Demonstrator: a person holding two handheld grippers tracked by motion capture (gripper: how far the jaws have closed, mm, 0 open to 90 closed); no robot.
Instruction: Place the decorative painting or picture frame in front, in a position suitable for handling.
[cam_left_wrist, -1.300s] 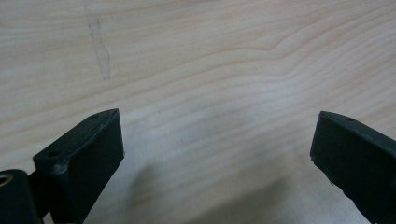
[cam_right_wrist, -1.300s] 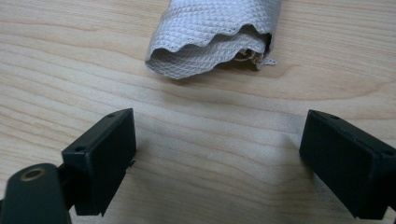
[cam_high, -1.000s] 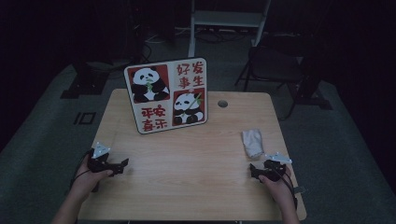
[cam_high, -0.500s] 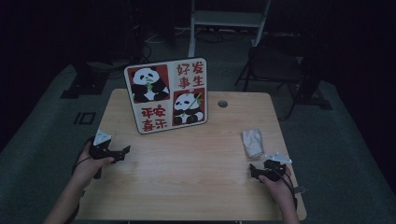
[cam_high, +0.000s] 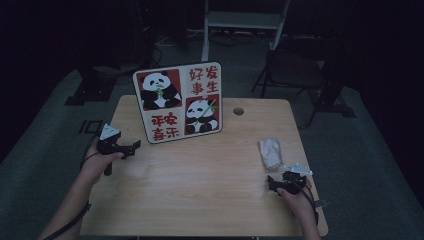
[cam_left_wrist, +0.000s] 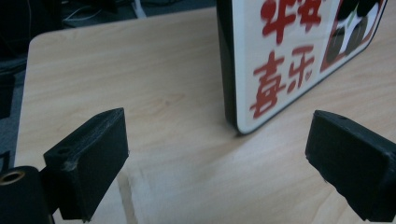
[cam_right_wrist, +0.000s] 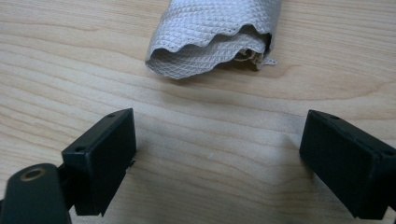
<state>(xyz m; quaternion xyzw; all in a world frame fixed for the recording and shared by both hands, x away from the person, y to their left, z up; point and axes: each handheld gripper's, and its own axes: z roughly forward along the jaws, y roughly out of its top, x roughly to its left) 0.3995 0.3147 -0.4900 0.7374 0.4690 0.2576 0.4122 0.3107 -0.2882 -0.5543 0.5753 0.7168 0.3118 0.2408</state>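
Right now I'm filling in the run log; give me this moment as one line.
left gripper: open, empty, facing panda board | right gripper: open, empty, near folded cloth | cloth flat on table, untouched

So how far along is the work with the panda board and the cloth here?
Nothing looks done yet. The folded cloth lies untouched ahead of the open right gripper. The open left gripper points at the upright panda board, apart from it. Grasping either remains.
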